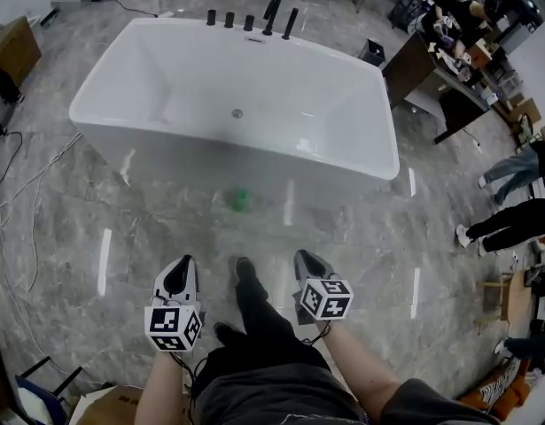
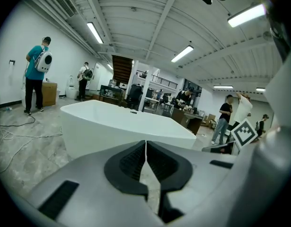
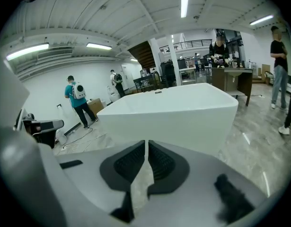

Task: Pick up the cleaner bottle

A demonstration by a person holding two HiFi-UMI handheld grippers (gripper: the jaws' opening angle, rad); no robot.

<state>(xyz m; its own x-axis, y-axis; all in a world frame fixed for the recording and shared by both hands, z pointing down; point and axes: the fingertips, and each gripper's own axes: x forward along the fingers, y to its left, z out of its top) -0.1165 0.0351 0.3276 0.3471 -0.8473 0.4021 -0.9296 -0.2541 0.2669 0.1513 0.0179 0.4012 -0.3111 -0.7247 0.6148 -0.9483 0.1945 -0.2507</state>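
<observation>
A small blurred bottle with a green top (image 1: 241, 201) stands on the grey marble floor, just in front of the white bathtub (image 1: 166, 113). It does not show in either gripper view. My left gripper (image 1: 183, 264) and right gripper (image 1: 305, 258) hover side by side over the floor, short of the bottle and pointing toward the tub. In the left gripper view the left gripper (image 2: 145, 143) has its dark pads together with nothing between them. The right gripper (image 3: 146, 143) looks the same in its own view, shut and empty. My leg and shoe (image 1: 245, 270) show between the two grippers.
Black taps (image 1: 250, 20) line the tub's far rim. Cables (image 1: 24, 193) trail over the floor at the left. Desks (image 1: 432, 69) and standing people (image 1: 511, 224) fill the right side. A cardboard box (image 1: 104, 405) sits by my left arm. A person in a teal shirt (image 2: 35, 74) stands far off.
</observation>
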